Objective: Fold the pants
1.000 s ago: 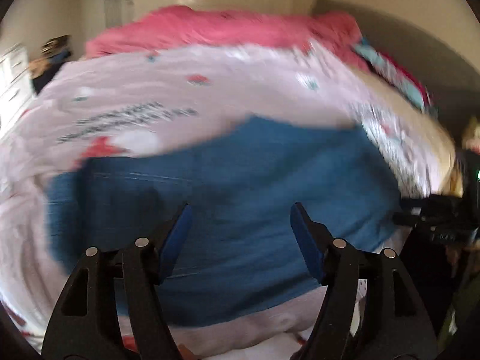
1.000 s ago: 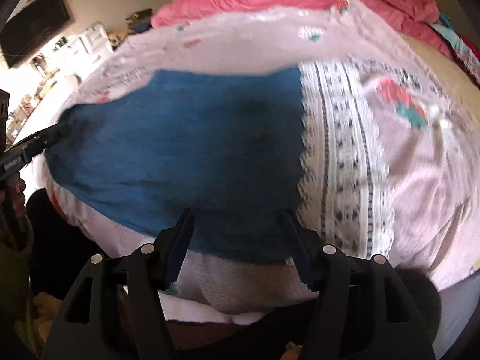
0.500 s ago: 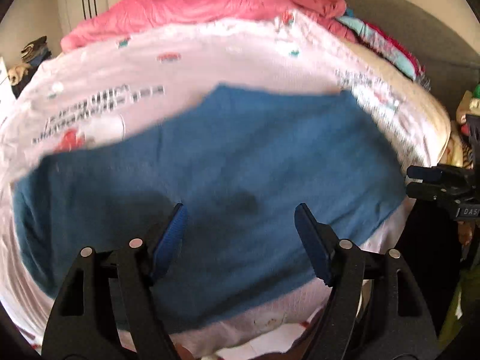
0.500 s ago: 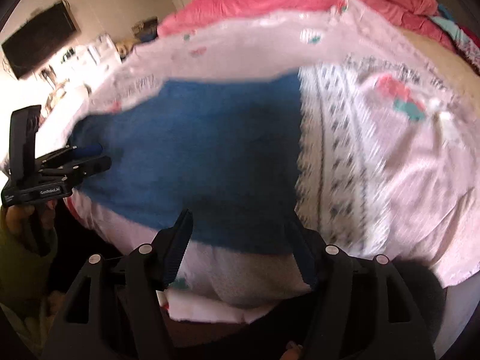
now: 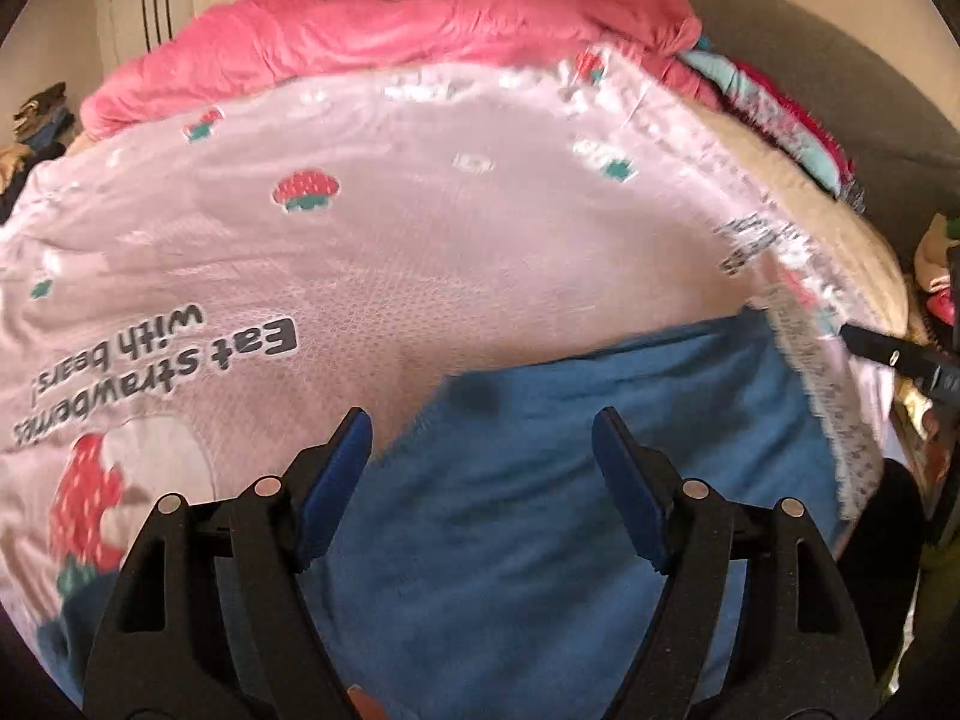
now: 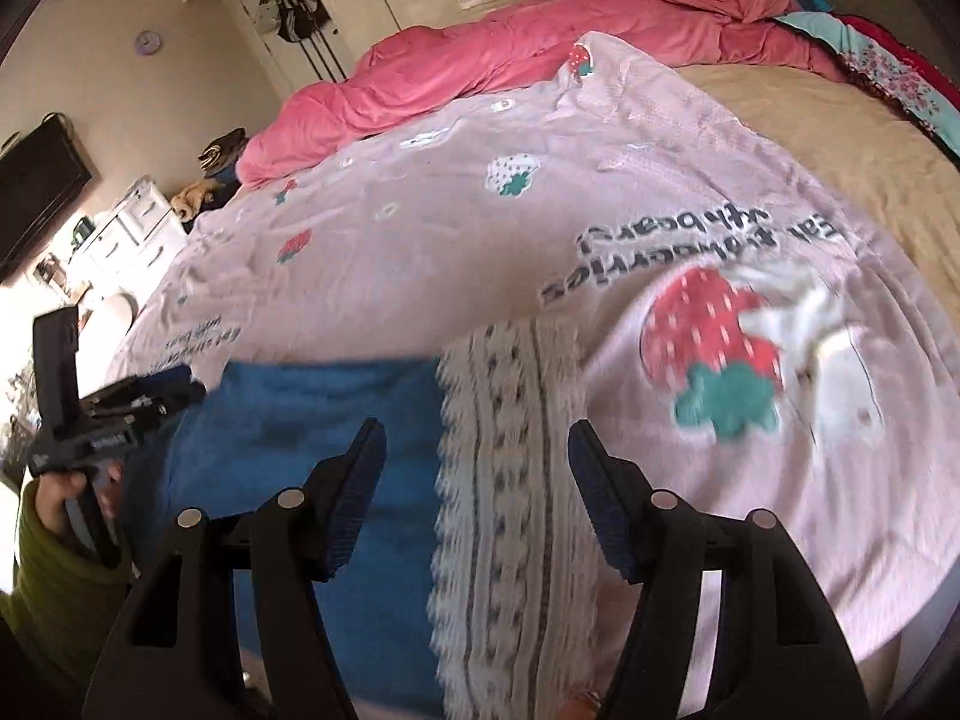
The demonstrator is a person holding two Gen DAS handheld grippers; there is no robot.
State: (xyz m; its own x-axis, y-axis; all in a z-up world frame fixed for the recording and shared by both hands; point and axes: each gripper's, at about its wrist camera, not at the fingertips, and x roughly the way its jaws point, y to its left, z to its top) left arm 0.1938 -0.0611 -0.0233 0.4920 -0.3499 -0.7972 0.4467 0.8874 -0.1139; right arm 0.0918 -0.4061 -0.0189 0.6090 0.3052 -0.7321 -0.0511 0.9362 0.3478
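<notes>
The blue pants (image 5: 570, 528) lie flat on a pink strawberry blanket (image 5: 420, 228) at the near edge of the bed. My left gripper (image 5: 480, 480) is open and empty above their left part. In the right wrist view the pants (image 6: 312, 480) fill the lower left, beside a white patterned band (image 6: 510, 480) of the blanket. My right gripper (image 6: 474, 492) is open and empty over the pants' right edge and that band. The left gripper also shows in the right wrist view (image 6: 138, 402), at the pants' far left end. The right gripper's tip shows at the right edge of the left wrist view (image 5: 894, 354).
A pink duvet (image 6: 510, 60) is heaped along the far side of the bed. Folded colourful clothes (image 6: 888, 60) lie at the far right on a beige sheet (image 6: 840, 138). White drawers (image 6: 138, 222) and a wall TV (image 6: 36, 192) stand to the left.
Both grippers have pulled back and tilted up from the pants. More of the blanket and room shows, and the pants now sit lower in both views.
</notes>
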